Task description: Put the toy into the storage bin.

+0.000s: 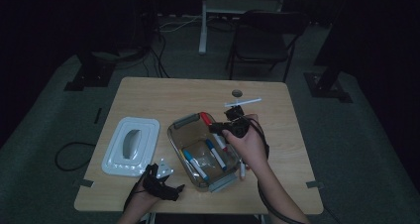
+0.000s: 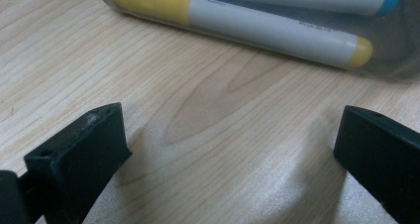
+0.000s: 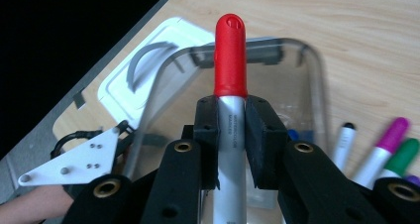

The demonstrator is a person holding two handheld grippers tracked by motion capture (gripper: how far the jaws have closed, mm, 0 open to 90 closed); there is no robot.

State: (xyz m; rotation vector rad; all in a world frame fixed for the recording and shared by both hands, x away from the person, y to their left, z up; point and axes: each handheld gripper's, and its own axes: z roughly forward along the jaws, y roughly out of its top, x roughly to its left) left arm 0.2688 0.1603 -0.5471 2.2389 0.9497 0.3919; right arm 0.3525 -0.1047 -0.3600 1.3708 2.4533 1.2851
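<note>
Right gripper: jaws clamped on the barrel of a red-capped marker, cap pointing out past the fingertips, above the clear plastic container. Judged step: carrying this marker to the box, which already holds a yellow-capped marker and blue ones. Next move likely calls for lowering the tip inside the walls, then releasing. Right hand is raised over the container's far side. Left gripper: jaws spread, nothing between them, resting low on the table just short of the container wall. Beyond the fingertips lies the white lid; more markers wait off to one side of the jaws.
</note>
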